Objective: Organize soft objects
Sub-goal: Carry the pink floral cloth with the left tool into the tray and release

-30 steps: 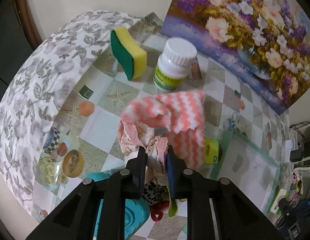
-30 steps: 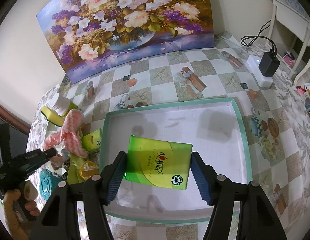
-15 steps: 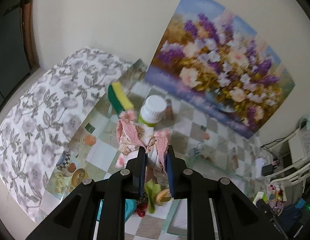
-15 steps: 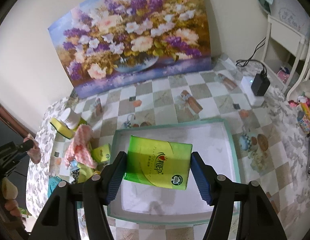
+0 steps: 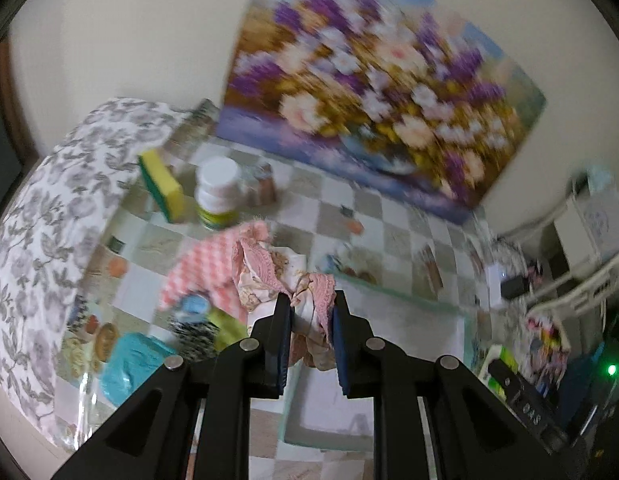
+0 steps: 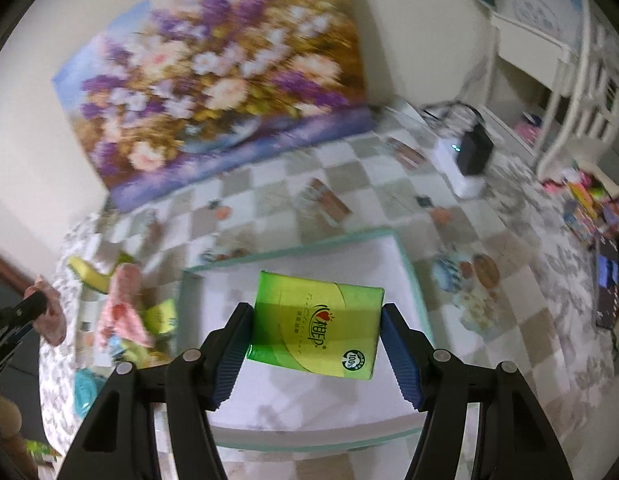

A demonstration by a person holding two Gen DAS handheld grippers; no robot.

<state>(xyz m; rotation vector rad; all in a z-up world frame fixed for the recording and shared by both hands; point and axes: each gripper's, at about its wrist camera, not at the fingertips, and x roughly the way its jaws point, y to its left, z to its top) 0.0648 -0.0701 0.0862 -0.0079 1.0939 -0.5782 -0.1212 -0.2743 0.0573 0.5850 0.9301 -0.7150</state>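
gripping green tissue pack [image 6: 317,328], long axis crosswise between right tongs [image 6: 317,340]

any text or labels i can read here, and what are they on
"100%": round white seal on the green tissue pack, held in the right gripper.
Red script logo and small print on that pack: not legible.
White bottle label: too blurred to read.

The checkered table [image 5: 393,216] carries a teal-rimmed tray [image 6: 409,268]. Left of the tray lie a sponge [image 5: 161,184], a white bottle [image 5: 217,192] and a pink cloth [image 5: 201,268].
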